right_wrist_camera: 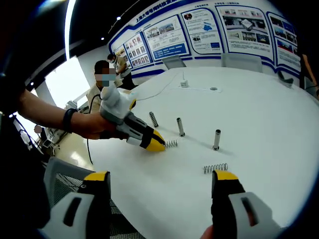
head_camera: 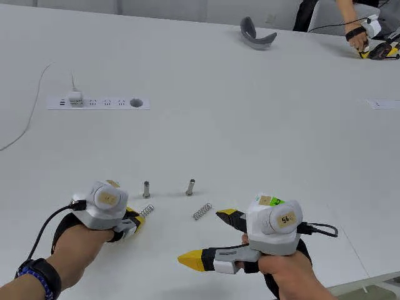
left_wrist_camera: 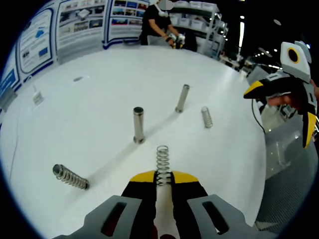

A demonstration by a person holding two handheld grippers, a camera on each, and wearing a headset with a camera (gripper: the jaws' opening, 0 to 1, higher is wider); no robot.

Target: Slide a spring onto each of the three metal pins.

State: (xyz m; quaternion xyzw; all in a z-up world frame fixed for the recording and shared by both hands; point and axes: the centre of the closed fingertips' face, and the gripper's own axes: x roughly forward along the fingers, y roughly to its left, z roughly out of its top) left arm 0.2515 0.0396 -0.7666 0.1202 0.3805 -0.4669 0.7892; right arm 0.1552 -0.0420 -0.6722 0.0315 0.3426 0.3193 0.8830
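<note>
Two bare metal pins stand upright on the white table [head_camera: 206, 125], one on the left [head_camera: 146, 189] [left_wrist_camera: 138, 124] and one on the right [head_camera: 190, 187] [left_wrist_camera: 182, 98]. A third pin with a spring on it [left_wrist_camera: 70, 177] [right_wrist_camera: 154, 119] lies beside them. My left gripper [head_camera: 139, 219] [left_wrist_camera: 159, 178] is shut on a spring [head_camera: 147, 210] [left_wrist_camera: 162, 160] that points toward the left pin, a short way from it. A loose spring [head_camera: 202, 211] [right_wrist_camera: 215, 168] lies on the table in front of my right gripper [head_camera: 203, 236] [right_wrist_camera: 162, 184], which is open and holds nothing.
A white power strip [head_camera: 98, 102] with a plugged cable lies at the far left. A grey curved object [head_camera: 256, 36] rests at the back. Another person [head_camera: 359, 31] works with grippers at the far right corner. The table's front edge [head_camera: 369, 281] runs close on my right.
</note>
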